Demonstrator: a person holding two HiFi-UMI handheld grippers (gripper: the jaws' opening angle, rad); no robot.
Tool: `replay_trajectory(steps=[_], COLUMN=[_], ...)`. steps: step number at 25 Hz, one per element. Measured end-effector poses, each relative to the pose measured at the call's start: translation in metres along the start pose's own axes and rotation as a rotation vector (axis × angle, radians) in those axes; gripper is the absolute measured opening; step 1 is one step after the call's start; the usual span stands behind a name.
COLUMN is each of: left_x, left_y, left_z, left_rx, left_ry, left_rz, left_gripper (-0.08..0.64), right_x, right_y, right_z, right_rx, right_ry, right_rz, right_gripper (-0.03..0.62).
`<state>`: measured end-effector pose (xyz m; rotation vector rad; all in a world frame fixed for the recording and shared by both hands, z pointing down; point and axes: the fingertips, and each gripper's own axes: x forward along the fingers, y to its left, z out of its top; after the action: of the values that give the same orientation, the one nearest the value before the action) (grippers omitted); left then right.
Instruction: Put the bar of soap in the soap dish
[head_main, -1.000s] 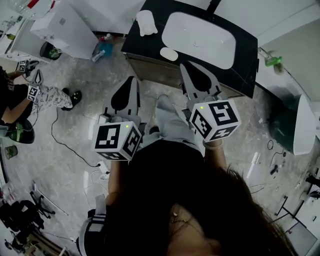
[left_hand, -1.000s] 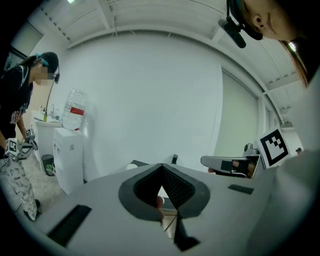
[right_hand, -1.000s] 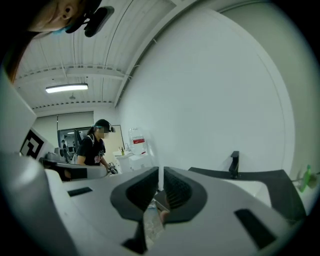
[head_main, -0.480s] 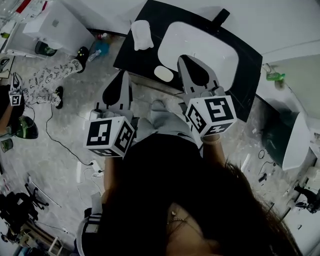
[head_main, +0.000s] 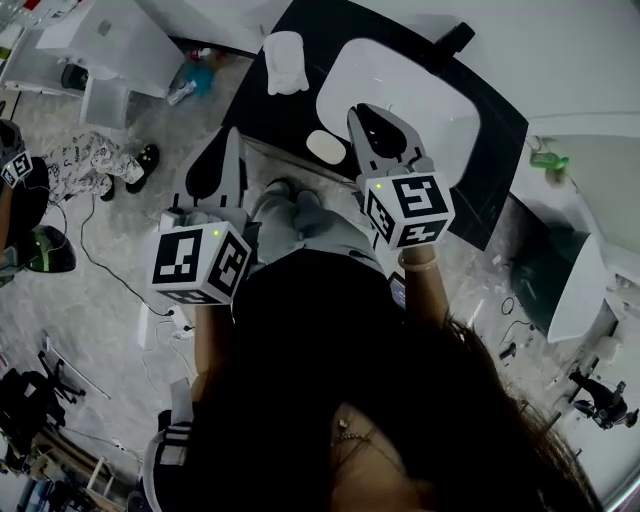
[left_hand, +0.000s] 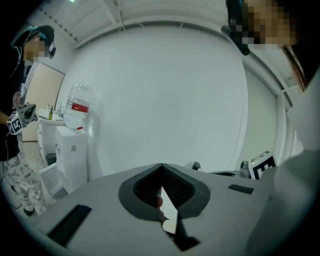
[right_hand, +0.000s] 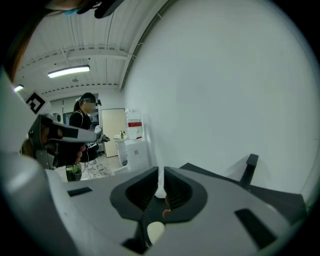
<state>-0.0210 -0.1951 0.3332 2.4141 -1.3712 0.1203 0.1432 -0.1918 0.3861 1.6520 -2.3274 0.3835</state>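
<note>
The bar of soap (head_main: 325, 146) lies on the dark tabletop (head_main: 275, 112), near its front edge and just off the left corner of the white sink (head_main: 425, 75). In the head view it sits between the two tools. It is close to the tip of the right tool (head_main: 357, 114), on that tool's left. The left tool (head_main: 229, 135) is further off, seen against the floor. Neither tool touches the soap. The soap dish (head_main: 284, 62) stands apart from it, at the tabletop's left end.

Both tools are closed and hold nothing. The left tool (left_hand: 160, 167) has its tips together with a wedge of light behind them. The right tool (right_hand: 160, 171) shows only a thin slit.

The right tool covers the sink's near rim, and its height above the tabletop cannot be told. A pale oval spot low in the right gripper view cannot be identified. The soap dish is too small to show detail.

The soap lies flat. Its long axis runs from upper left to lower right, roughly along the tabletop's front edge.
</note>
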Motion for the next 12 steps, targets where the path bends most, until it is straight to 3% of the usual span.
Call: replay_trajectory(steps=[4,6,12], left_x=[0.010,0.016,0.024], left_y=[0.010,0.017,0.035], left_z=[0.001,0.005,0.004], left_rx=[-0.004,-0.013,-0.034], left_ry=[0.017,0.014,0.030], left_rz=[-0.008,-0.010,-0.003], left_gripper=[0.000,0.000,0.000], right_x=[0.011,0.019,0.040], right_y=[-0.001,0.000,0.012], right_z=[-0.020,-0.028,-0.053], right_rx=[-0.020,-0.030,-0.072], right_ry=[0.062,0.089,0.185], right_rz=[0.018,0.038,0.135], right_gripper=[0.031,0.080,0.146])
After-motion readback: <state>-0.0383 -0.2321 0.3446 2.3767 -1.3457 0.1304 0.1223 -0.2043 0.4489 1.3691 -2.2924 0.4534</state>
